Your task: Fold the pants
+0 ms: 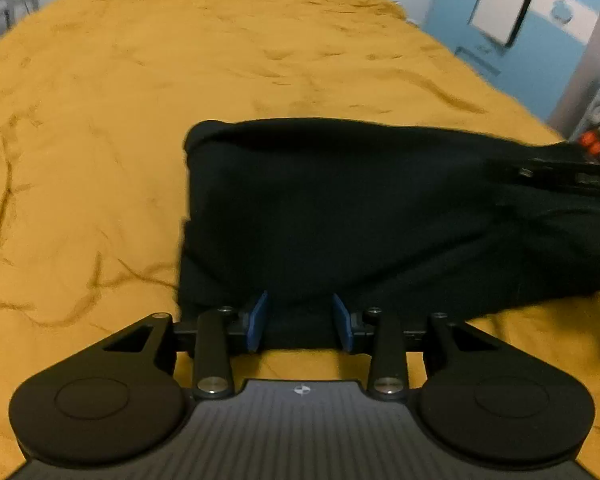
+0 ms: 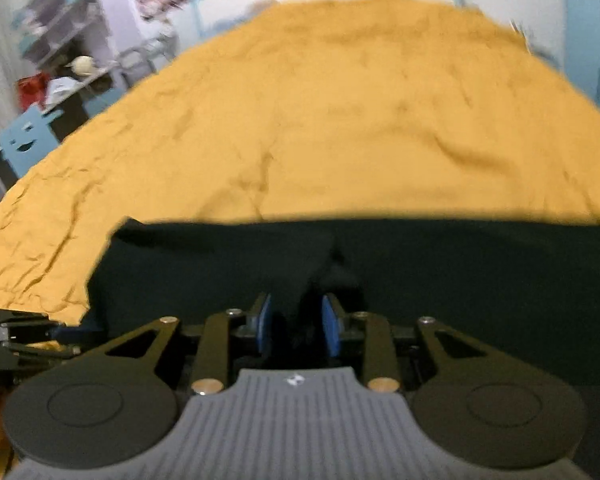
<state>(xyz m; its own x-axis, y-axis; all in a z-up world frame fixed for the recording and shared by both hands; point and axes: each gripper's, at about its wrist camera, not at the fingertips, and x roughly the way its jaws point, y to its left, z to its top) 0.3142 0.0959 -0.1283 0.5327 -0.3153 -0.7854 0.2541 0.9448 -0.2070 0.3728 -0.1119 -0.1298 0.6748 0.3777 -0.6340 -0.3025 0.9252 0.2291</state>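
Note:
The black pants (image 1: 340,208) lie folded on a yellow bedspread (image 1: 120,160). In the left wrist view, my left gripper (image 1: 300,320) is at the pants' near edge. Black cloth fills the gap between its blue pads (image 1: 258,320), and creases sag away from them. My right gripper (image 1: 540,174) shows at the right, higher up, with cloth draping down from it. In the right wrist view, a ridge of the pants (image 2: 460,280) rises into my right gripper (image 2: 296,320), between its blue pads (image 2: 265,320). This view is blurred.
The bedspread (image 2: 340,120) stretches far beyond the pants on the left and far sides. Past the bed are a blue and white wall (image 1: 520,40), a blue chair (image 2: 24,140) and cluttered shelves (image 2: 60,20).

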